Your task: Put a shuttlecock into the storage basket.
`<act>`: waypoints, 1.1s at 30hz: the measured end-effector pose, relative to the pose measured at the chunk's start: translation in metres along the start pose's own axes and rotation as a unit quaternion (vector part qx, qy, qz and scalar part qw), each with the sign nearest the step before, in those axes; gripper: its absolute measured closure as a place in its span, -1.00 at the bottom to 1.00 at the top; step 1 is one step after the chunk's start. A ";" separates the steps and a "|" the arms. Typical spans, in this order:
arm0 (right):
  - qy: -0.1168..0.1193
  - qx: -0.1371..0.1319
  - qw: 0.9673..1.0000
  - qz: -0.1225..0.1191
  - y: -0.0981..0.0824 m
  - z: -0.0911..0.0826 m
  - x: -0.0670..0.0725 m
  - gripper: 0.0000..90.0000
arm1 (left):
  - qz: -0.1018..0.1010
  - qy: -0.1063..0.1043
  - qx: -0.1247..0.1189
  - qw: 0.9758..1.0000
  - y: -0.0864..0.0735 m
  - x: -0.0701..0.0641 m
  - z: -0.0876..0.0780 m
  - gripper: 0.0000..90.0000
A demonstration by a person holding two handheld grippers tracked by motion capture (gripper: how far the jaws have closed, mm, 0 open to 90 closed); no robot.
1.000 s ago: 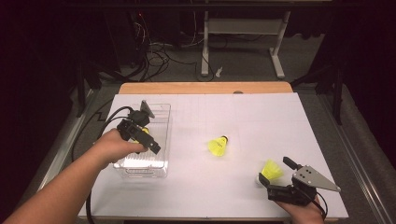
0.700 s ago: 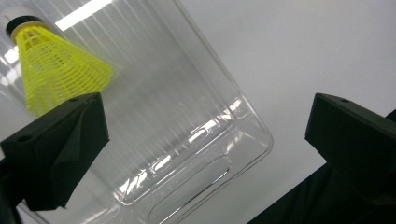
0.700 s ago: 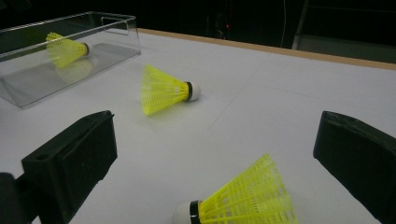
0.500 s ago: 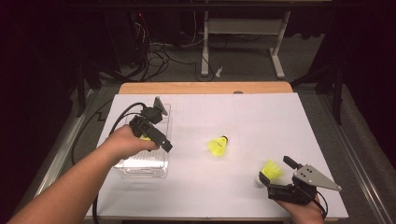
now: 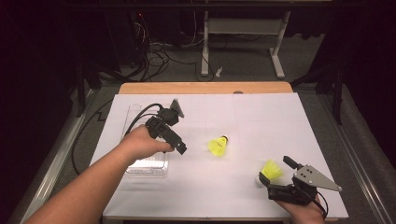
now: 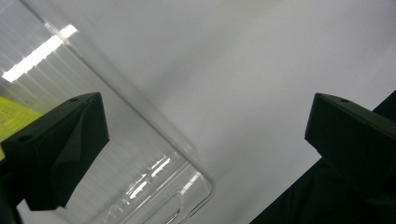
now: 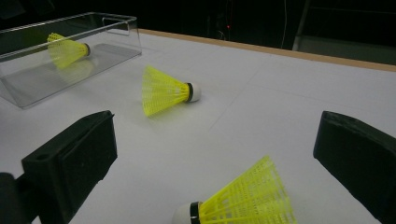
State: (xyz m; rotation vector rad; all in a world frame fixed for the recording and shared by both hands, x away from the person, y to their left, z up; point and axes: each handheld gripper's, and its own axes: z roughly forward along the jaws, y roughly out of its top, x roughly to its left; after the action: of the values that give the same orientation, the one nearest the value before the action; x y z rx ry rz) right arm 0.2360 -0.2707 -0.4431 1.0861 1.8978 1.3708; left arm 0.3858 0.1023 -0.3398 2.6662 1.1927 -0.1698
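While the left tongs (image 5: 180, 148) gape empty beside the clear box (image 5: 145, 164), right tongs (image 5: 275, 175) wide, empty.

the clear box (image 5: 145, 161) stands on the left part of the counter (image 5: 261, 116), and one shuttlecock (image 7: 67, 49) lies inside it. a second shuttlecock (image 5: 217, 146) lies on the counter near the middle, to the right of the box. a third shuttlecock (image 5: 269, 171) lies nearer the front right, well apart from the box, just before the right tool (image 5: 276, 176)
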 end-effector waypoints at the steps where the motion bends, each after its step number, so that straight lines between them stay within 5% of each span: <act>1: 0.000 0.000 1.000 0.000 0.000 0.000 0.000 -1.00 | 0.001 0.000 -0.001 1.000 0.001 -0.001 0.001 -0.98; 33: 0.001 -0.003 1.000 0.002 0.000 -0.002 -0.001 -1.00 | 0.030 -0.018 0.003 0.999 0.032 -0.032 0.031 -0.96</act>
State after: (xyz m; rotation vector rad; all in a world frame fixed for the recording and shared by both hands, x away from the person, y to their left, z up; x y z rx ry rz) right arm 0.2354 -0.2726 -0.4421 1.0879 1.8921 1.3793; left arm 0.3883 0.0511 -0.3586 2.6882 1.1030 -0.2100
